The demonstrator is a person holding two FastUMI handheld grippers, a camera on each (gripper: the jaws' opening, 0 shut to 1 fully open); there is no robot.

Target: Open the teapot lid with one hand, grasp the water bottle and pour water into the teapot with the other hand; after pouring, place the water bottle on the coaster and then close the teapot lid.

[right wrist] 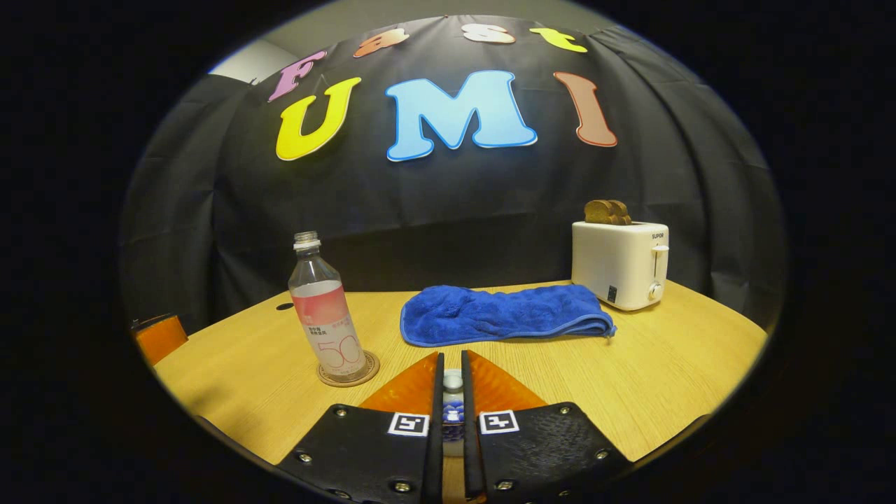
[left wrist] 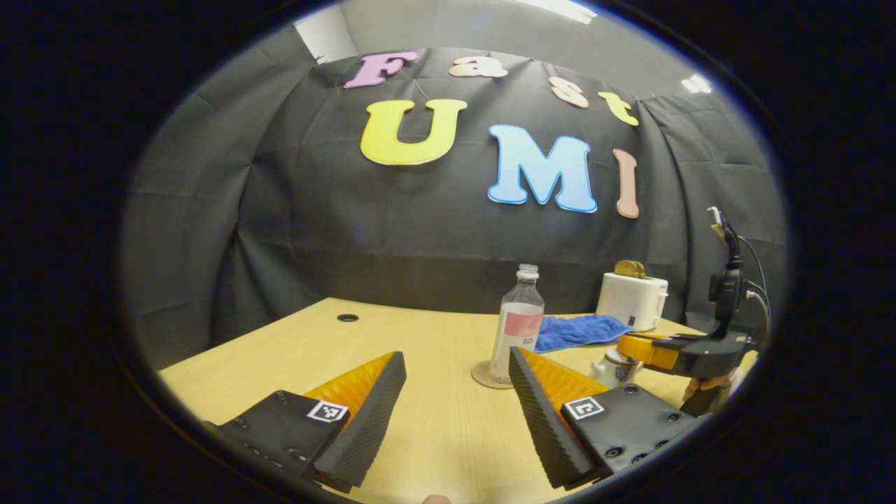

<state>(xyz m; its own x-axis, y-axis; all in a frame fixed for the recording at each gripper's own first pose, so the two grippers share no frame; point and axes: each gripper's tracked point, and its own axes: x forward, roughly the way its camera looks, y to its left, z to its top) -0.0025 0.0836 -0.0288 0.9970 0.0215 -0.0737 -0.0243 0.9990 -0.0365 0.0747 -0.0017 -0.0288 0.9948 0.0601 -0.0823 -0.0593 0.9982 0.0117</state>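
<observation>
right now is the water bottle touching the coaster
Touching. In the right gripper view the water bottle stands upright on the coaster, its base flat on it with no gap.

You work at a light wooden table [right wrist: 686, 364] with a cable hole [left wrist: 347, 318] far left. Black cloth [right wrist: 448, 203] hangs behind it, a pale ceiling with strip lights [left wrist: 560, 8] above.
</observation>
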